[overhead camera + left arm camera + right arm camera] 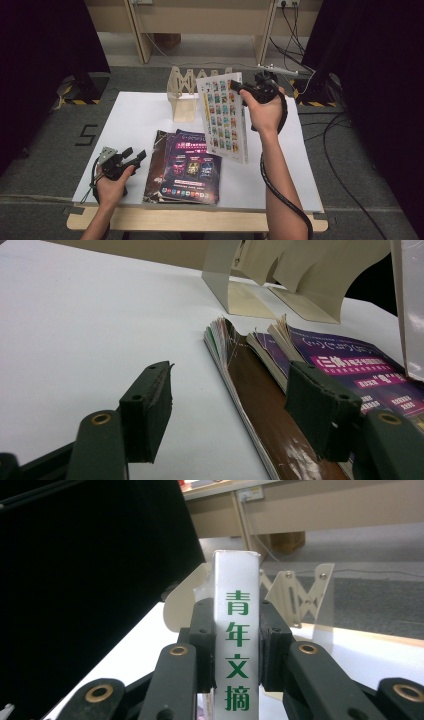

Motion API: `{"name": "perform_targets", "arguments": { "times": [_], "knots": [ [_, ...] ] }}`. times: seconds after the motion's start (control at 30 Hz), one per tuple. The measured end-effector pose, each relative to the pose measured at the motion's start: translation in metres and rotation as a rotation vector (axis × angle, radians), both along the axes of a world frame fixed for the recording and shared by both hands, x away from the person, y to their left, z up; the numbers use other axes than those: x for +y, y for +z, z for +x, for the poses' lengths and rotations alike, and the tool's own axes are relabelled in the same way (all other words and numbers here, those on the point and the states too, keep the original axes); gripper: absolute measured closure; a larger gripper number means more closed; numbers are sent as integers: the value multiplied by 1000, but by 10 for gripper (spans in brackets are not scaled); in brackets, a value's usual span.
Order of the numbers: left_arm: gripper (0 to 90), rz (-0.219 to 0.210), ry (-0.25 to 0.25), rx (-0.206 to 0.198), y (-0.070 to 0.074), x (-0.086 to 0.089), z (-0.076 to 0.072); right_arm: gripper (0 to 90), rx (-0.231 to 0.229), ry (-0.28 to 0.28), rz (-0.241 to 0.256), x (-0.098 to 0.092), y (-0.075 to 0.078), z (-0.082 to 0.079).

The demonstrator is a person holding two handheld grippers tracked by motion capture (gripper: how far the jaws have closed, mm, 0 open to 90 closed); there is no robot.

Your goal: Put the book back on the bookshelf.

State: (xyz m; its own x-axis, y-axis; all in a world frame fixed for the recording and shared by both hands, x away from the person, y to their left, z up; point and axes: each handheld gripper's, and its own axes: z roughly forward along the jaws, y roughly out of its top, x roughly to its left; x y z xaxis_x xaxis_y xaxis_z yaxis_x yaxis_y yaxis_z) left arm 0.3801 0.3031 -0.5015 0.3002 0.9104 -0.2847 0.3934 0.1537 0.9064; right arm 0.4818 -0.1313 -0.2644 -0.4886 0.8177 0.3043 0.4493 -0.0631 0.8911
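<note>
My right gripper (239, 87) is shut on the spine of a white book (223, 116) with a grid of small pictures on its cover, holding it tilted above the table just in front of the wooden rack (186, 92). The right gripper view shows the white spine (237, 645) with green characters clamped between the pads (204, 630). My left gripper (134, 155) rests open at the table's front left, just left of a purple magazine (191, 166) lying on a brown one (154, 167). In the left gripper view the jaws (227, 407) frame the brown magazine's edge (260, 410).
A white sheet (130, 120) covers the tabletop, with free room on its left and right parts. The accordion-style wooden rack (280, 275) stands at the back centre. Cables (300, 60) run over the floor at the right, beyond the table.
</note>
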Motion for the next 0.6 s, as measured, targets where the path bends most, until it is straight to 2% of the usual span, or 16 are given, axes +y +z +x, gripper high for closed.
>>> {"name": "perform_targets", "arguments": {
  "times": [0.2,0.43,0.6],
  "knots": [
    [344,-3,1,8,0,1,0,743,-14,-36,-1,-2,5,3],
    [328,-3,-2,8,0,1,0,743,-37,-95,-34,-2,8,8],
    [334,-2,-3,2,0,1,0,743,-34,-116,-9,-7,8,12]
  ]
}}
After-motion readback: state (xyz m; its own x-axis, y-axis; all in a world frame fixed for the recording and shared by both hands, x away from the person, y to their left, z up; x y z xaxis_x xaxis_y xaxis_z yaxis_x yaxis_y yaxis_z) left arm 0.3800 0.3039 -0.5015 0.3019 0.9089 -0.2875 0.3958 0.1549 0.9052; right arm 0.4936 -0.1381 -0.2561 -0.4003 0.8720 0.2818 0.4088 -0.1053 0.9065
